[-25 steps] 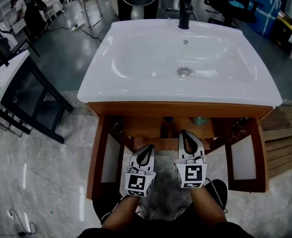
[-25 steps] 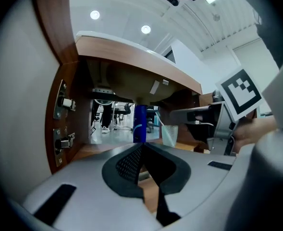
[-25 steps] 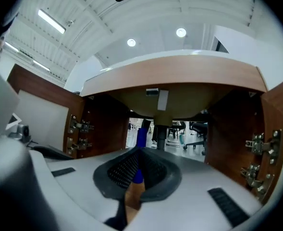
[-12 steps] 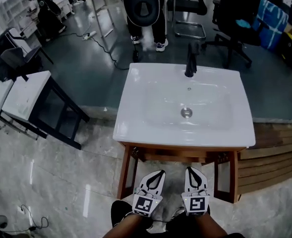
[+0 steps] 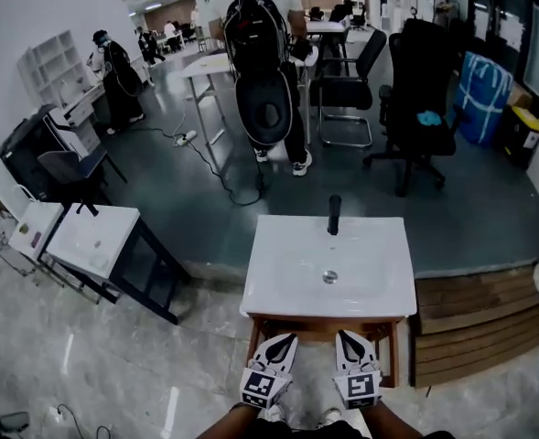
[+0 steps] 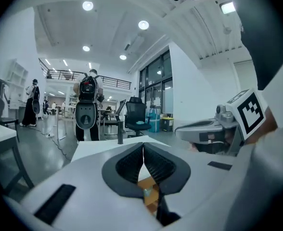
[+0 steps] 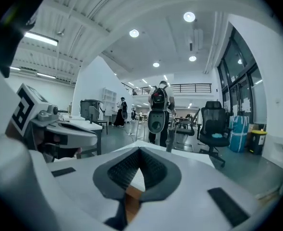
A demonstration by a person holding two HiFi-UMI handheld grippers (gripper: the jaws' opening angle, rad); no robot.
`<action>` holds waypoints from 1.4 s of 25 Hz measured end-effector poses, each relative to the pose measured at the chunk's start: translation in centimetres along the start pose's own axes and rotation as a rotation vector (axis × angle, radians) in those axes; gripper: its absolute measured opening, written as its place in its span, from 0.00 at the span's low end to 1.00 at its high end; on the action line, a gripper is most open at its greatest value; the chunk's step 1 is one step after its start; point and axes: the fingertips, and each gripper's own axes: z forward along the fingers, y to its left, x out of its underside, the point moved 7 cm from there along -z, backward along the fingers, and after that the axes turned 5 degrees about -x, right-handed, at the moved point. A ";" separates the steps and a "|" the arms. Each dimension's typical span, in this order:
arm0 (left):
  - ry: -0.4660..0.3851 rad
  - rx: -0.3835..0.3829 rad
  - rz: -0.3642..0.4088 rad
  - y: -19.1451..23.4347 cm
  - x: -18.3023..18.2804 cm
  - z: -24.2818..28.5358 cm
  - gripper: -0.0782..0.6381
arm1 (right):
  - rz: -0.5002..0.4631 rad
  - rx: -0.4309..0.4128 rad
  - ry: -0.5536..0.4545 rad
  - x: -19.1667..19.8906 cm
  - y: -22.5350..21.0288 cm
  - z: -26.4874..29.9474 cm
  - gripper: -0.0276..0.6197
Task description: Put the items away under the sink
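I see a white sink (image 5: 328,268) with a black tap (image 5: 334,215) on a warm brown wooden cabinet (image 5: 324,324). My left claw (image 5: 285,339) and right claw (image 5: 346,335) are white with black ribbed pads (image 6: 129,166). Each one carries a cube (image 5: 260,389) with black-and-white square markers. The floor (image 5: 113,364) near me is pale grey, marbled.

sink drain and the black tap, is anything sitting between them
Nothing loose shows: in the head view the stretch of white basin between the drain and the tap is bare.
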 end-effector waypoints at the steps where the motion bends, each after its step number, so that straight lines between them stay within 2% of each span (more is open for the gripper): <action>1: -0.014 -0.005 0.004 0.0 -1.6 -0.4 0.14 | -0.001 0.004 -0.014 -1.6 -0.5 -0.5 0.07; 5: -0.083 -0.014 0.012 0.2 -5.6 -1.4 0.14 | -0.013 0.048 -0.078 -5.4 -2.4 -1.8 0.07; 11: -0.103 0.004 0.025 -0.3 -6.3 -2.7 0.14 | 0.001 0.107 -0.115 -6.4 -2.5 -4.5 0.07; 17: -0.130 -0.011 0.025 0.2 -6.0 -4.5 0.14 | -0.011 0.091 -0.115 -5.7 -0.1 -5.8 0.07; 21: -0.130 -0.016 0.028 0.2 -6.0 -5.7 0.14 | 0.009 0.087 -0.136 -6.0 0.5 -6.1 0.07; 35: -0.140 -0.016 0.034 0.0 -6.1 -7.1 0.14 | -0.035 0.065 -0.153 -6.6 1.6 -6.5 0.07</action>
